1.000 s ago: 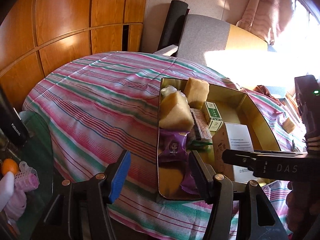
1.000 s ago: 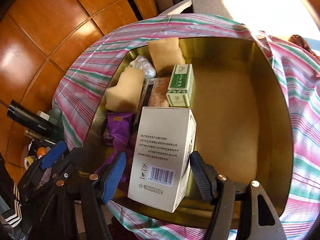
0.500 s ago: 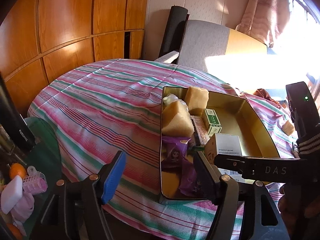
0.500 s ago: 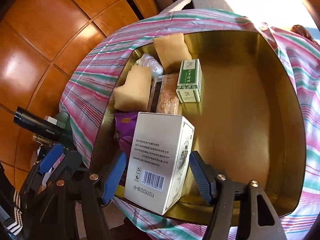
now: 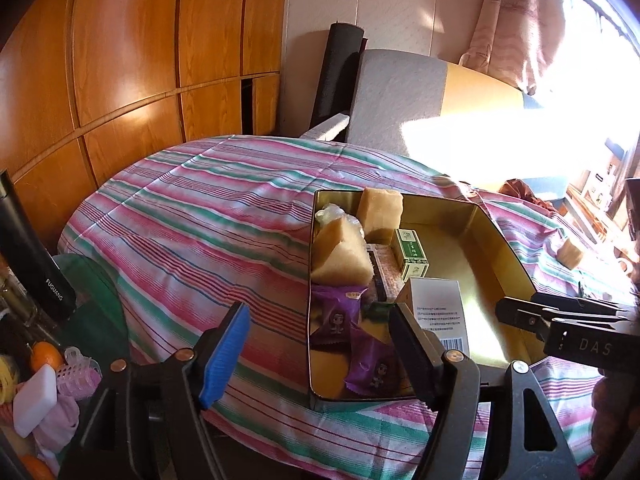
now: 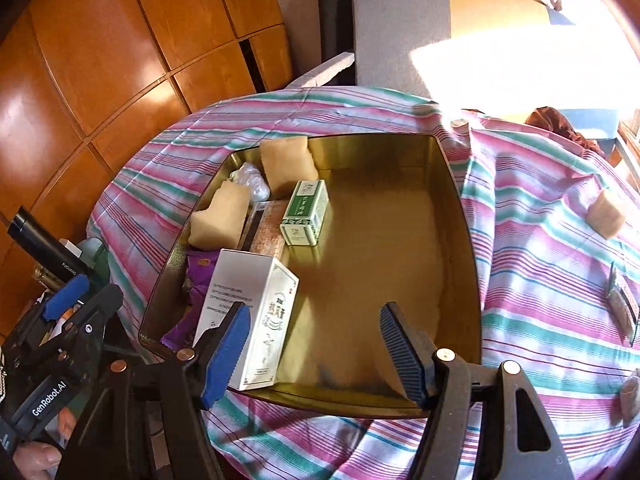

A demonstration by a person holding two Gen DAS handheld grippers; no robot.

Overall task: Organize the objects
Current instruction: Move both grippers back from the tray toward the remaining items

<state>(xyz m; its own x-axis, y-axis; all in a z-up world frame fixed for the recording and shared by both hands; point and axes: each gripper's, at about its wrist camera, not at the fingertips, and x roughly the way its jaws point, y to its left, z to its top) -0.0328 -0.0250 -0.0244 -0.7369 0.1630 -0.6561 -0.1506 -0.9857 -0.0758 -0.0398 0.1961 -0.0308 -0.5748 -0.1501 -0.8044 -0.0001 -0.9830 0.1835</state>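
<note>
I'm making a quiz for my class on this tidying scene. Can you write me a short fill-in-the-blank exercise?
1. The white box stands inside the ____ tin.
2. The small box beside the sponges has a ____ label.
3. One sponge cube lies outside the tin on the ____ cloth.

Missing words: gold; green; striped

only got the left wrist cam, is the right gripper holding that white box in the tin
Observer: No. The right gripper has its fingers apart, with only bare tin floor between them. The white box stands in the gold tin, just outside the gap.
Operator: anything lying outside the tin on its far side
Observer: Yes, a flat packet lies on the striped cloth, nearer the camera than the tan block.
</note>
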